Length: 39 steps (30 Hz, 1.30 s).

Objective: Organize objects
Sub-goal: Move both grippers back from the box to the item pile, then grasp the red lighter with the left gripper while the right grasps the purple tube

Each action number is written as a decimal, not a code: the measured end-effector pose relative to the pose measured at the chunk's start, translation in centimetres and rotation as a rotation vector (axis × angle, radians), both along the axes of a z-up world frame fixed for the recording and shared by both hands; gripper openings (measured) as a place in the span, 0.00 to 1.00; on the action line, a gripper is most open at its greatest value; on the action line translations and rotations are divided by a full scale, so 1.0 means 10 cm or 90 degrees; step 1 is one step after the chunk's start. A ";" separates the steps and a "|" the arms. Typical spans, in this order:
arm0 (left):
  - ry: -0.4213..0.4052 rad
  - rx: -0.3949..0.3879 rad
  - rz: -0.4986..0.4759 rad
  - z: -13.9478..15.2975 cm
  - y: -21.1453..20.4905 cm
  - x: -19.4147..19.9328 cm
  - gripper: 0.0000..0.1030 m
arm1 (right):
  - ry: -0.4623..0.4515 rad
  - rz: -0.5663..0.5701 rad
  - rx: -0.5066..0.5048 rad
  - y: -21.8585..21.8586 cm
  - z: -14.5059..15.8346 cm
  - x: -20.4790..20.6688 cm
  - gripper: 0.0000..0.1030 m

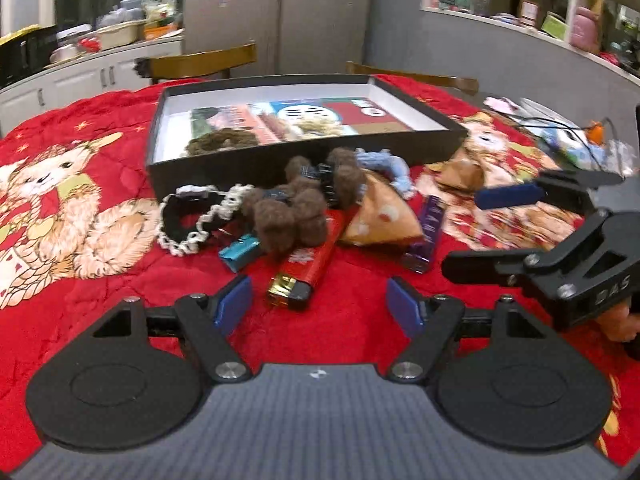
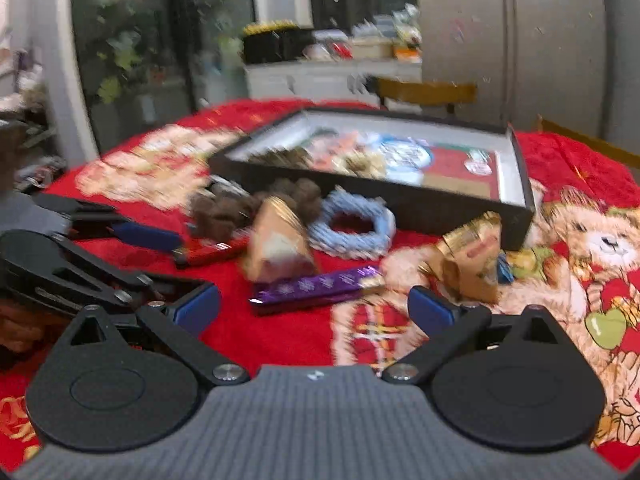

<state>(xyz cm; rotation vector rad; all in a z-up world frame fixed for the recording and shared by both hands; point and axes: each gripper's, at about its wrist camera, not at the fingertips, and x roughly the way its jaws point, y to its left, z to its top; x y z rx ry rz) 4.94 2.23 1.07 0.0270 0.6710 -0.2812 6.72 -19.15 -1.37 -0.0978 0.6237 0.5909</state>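
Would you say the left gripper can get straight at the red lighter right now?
Probably yes: the left gripper is open, and the red lighter lies just ahead of its fingers, near end bare; only the brown scrunchie overlaps its far end.

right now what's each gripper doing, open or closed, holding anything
Left gripper: open, holding nothing, above the red lighter.
Right gripper: open, holding nothing, near the purple lighter.

wooden chairs (image 1: 204, 62) — wall shelves (image 1: 576, 12), fridge (image 2: 516, 40)

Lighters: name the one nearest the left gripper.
The red lighter, lying just ahead of the open left gripper; the purple lighter lies farther right.
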 end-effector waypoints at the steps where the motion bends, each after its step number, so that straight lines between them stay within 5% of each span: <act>1: -0.003 0.004 0.012 0.00 0.00 0.02 0.73 | 0.013 -0.005 -0.003 0.01 -0.02 0.05 1.00; 5: -0.011 0.018 0.028 -0.03 -0.02 0.06 0.67 | 0.031 -0.009 0.001 0.03 -0.06 0.16 1.00; 11: -0.023 0.034 0.019 -0.04 -0.07 0.04 0.54 | 0.004 -0.008 -0.080 0.26 -0.09 0.15 0.98; 16: -0.038 0.051 -0.005 -0.05 -0.15 -0.01 0.29 | 0.001 -0.010 -0.070 0.23 -0.07 0.15 0.86; 19: -0.040 0.058 0.001 -0.05 -0.18 -0.04 0.28 | -0.011 -0.005 -0.071 0.24 -0.06 0.12 0.79; 39: -0.037 0.048 0.019 -0.05 -0.15 -0.13 0.27 | -0.018 -0.030 -0.067 0.23 -0.05 0.06 0.79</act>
